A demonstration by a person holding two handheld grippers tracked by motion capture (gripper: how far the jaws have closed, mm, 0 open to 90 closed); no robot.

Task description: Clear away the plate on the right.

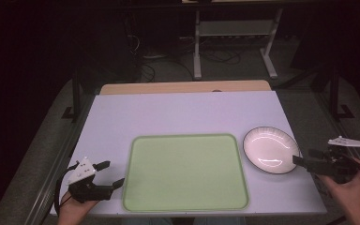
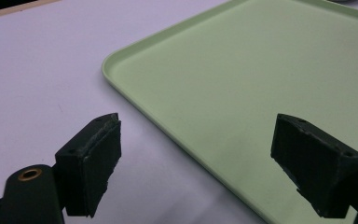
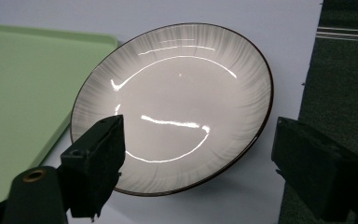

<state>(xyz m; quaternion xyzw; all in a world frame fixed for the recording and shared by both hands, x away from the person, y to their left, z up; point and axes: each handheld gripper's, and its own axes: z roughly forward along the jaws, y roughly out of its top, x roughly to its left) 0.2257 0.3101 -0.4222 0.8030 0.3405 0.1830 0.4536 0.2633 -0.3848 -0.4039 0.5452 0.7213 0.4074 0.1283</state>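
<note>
Right now you hold the left gripper (image 1: pixel 108 174) in the lower left of the high view, low over the white surface (image 1: pixel 178 112), just beside the left edge of the green tray (image 1: pixel 185 173). Its jaws are spread wide and hold nothing. In the left gripper view, the left gripper (image 2: pixel 196 158) looks at the near corner of the tray (image 2: pixel 261 84); one jaw is over the surface (image 2: pixel 37 70) and the other is over the tray's rim.

Your right gripper (image 1: pixel 308 157) is at the lower right of the high view, at the right edge of the surface, and your right hand (image 1: pixel 351 192) comes in from the bottom corner. Its jaws are also spread apart, with nothing between them. They point at the white plate (image 1: pixel 269 150), which lies on the surface just right of the tray, near it but not touching it as far as you can see. In the right gripper view, the right gripper (image 3: pixel 198 161) has the plate (image 3: pixel 177 98) in the middle of the frame, with a dark thin rim, and the tray (image 3: pixel 23 93) at the left. The tray is empty.
</note>
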